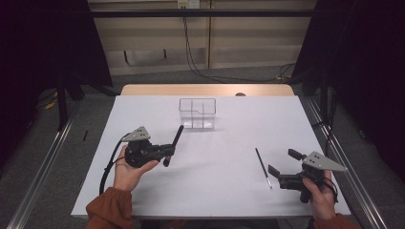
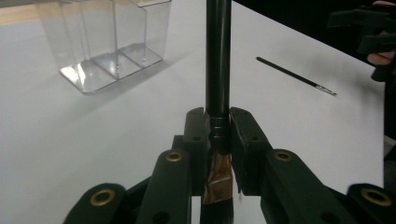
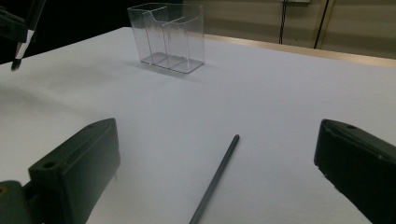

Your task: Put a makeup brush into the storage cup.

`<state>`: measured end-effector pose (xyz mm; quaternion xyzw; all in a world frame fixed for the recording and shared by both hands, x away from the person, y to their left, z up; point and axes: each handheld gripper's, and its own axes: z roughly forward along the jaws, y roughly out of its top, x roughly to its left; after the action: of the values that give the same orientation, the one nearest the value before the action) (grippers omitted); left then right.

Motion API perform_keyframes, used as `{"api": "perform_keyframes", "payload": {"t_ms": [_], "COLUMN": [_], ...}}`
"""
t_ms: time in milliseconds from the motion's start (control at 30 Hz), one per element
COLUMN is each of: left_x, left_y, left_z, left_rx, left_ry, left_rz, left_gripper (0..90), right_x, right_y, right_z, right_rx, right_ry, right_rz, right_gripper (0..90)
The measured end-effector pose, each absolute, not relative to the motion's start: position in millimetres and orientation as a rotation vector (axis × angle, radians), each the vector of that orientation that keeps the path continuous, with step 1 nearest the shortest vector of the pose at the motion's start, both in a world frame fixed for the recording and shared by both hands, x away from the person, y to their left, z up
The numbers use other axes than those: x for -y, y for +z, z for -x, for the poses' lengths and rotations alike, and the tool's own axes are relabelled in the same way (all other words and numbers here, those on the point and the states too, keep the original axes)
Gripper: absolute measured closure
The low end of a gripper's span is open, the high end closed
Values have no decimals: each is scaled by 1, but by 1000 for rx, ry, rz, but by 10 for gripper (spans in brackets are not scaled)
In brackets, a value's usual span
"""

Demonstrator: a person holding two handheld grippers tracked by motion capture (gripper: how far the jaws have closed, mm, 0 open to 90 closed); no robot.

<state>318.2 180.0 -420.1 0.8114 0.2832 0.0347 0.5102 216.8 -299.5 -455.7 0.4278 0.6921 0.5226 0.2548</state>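
Brush [image 1: 172, 145], black, clamped between the jaws of the left gripper [image 1: 165, 151] above the table [image 1: 229, 191], near the clear organizer [image 1: 197, 113]; right gripper [image 1: 282, 167], jaws apart, just beside the thin pencil [image 1: 263, 167] lying flat.

The left gripper [image 1: 168, 151] clamps a black pen [image 1: 174, 144], just short of a clear box [image 1: 197, 113]. The right gripper [image 1: 282, 162] gapes beside a thin stick [image 1: 263, 167] on the white table [image 1: 215, 191].
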Motion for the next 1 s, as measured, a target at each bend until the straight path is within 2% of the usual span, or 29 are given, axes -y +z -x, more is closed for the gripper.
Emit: {"api": "perform_keyframes", "payload": {"t_ms": [567, 1000], "left_x": [-143, -124], "left_y": [-420, -416], "left_z": [-312, -307], "left_rx": [-586, -537], "left_ry": [-7, -71], "left_rz": [-1994, -2058], "left_gripper": [777, 777], "right_x": [299, 280], "right_y": [-455, -444], "right_z": [-222, -229], "right_rx": [-1882, -1938], "right_ry": [1430, 1448], "right_rz": [-1164, -1073], "right_gripper": [4, 8]}}
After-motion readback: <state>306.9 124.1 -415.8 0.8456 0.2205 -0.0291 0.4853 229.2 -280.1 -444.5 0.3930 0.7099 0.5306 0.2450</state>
